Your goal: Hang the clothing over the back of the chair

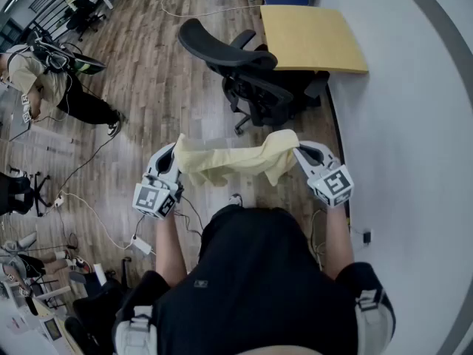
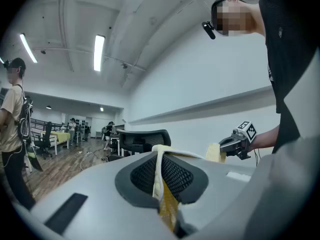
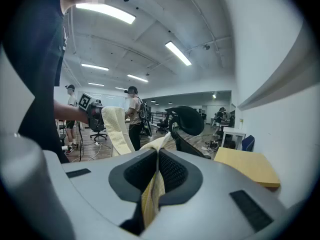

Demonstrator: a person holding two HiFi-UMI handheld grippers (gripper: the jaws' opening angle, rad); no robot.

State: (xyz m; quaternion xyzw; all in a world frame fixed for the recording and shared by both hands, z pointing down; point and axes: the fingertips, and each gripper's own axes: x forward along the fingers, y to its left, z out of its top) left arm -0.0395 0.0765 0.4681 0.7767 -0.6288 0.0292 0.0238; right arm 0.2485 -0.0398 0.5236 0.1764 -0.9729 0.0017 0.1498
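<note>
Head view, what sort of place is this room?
Probably an open-plan office or lab: a black swivel chair beside a wooden desk, a plank floor, and long ceiling strip lights.

Floor: wood planks, filling the left and middle of the head view.
Chair: black office chair, standing on the planks just left of the counter.
Counter: yellow top, set against the white wall.
Cables: thin lines trailing over the planks at left, a white power strip among them.
Bystander: stands on the floor, far left.
</note>
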